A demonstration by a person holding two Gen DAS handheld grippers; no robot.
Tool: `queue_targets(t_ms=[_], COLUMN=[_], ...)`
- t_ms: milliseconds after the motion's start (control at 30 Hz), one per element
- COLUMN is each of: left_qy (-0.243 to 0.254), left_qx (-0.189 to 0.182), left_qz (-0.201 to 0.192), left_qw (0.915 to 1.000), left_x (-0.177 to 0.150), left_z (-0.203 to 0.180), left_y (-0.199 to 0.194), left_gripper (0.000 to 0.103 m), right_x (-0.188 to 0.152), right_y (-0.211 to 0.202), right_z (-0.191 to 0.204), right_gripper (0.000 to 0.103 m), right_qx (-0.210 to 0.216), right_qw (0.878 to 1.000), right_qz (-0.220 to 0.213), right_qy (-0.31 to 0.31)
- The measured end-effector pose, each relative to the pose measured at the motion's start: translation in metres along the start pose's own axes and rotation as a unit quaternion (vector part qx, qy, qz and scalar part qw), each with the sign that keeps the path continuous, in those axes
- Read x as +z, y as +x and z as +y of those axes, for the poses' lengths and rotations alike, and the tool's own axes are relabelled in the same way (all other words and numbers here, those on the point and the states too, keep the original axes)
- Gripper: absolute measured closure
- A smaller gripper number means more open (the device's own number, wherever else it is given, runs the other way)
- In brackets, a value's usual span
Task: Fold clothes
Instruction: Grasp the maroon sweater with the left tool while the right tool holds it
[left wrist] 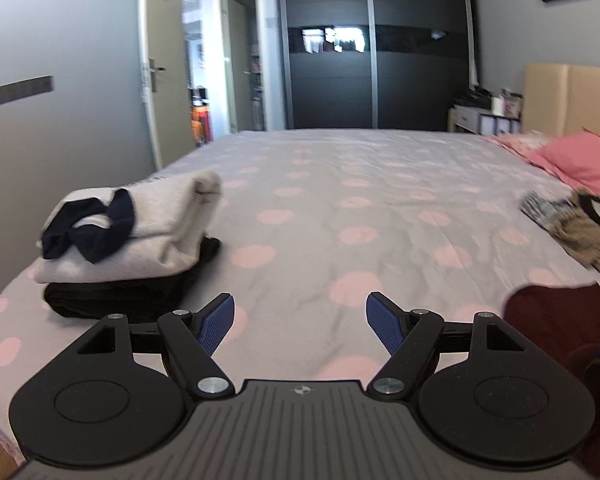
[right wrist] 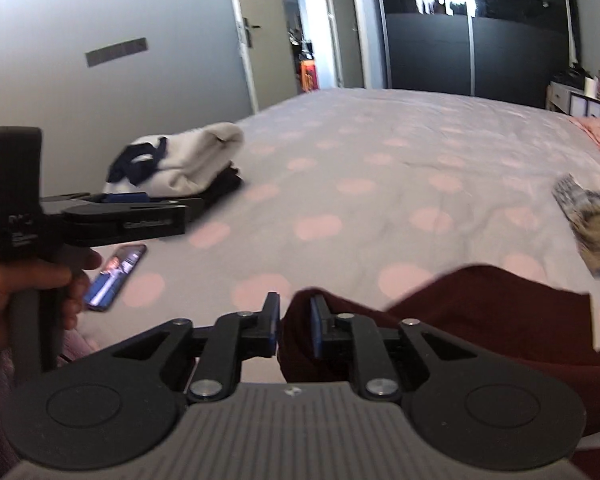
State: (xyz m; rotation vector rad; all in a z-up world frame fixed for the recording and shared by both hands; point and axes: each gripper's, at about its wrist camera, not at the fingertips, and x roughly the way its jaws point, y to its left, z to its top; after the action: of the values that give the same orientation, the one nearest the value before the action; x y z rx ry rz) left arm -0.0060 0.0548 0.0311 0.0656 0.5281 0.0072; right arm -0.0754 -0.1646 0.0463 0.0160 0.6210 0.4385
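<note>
Stack of folded grey-and-black clothes (left wrist: 128, 240) sits done on the dotted bed (left wrist: 360, 200) — dark maroon cloth garment (right wrist: 480, 328) remains, between the barely parted right gripper (right wrist: 294, 320) fingers; left gripper (left wrist: 300, 316) gapes empty.

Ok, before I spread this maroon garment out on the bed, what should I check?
1. left gripper empty, jaws apart: ok.
2. maroon garment between the jaws of the right gripper: ok.
3. Pads actually pinching it: cannot tell.
4. Garment lying flat: not ok, bunched.
5. Middle of the polka-dot bedspread free: ok.
6. phone out of the way: not ok, it lies on the bed near the edge.
</note>
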Motion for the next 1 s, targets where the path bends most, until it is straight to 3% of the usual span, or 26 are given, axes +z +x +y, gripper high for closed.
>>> queue_targets(t_ms=[100, 233, 500, 667, 833, 867, 1000], left_qy=[0.015, 0.042, 0.076, 0.124, 0.130, 0.128, 0.118], left_qx=[-0.030, -0.077, -0.180, -0.196, -0.196, -0.196, -0.193], left_qz=[0.008, 0.021, 0.058, 0.079, 0.104, 0.112, 0.136], left_qw=[0.9994, 0.9959, 0.9790, 0.9695, 0.9664, 0.9656, 0.9646], left_x=[-0.005, -0.014, -0.037, -0.050, -0.054, -0.054, -0.055], left_z=[-0.013, -0.034, -0.078, -0.107, -0.117, -0.117, -0.114], left_y=[-0.004, -0.014, -0.039, -0.032, -0.014, -0.010, 0.001], left_gripper=[0.030, 0.030, 0.029, 0.029, 0.052, 0.061, 0.084], right_x=[-0.007, -0.014, -0.025, -0.028, -0.044, -0.048, -0.067], right_y=[-0.015, -0.036, -0.053, -0.055, -0.048, -0.044, -0.025], right_z=[-0.016, -0.046, -0.132, -0.187, -0.225, -0.228, -0.233], right_gripper=[0.063, 0.062, 0.046, 0.034, 0.030, 0.029, 0.031], right_qx=[-0.017, -0.054, -0.145, -0.170, -0.163, -0.161, -0.173], right_qw=[1.000, 0.998, 0.985, 0.971, 0.946, 0.940, 0.915], right_qz=[0.002, 0.016, 0.070, 0.125, 0.196, 0.206, 0.218], right_qy=[-0.004, -0.020, -0.059, -0.112, -0.200, -0.221, -0.293])
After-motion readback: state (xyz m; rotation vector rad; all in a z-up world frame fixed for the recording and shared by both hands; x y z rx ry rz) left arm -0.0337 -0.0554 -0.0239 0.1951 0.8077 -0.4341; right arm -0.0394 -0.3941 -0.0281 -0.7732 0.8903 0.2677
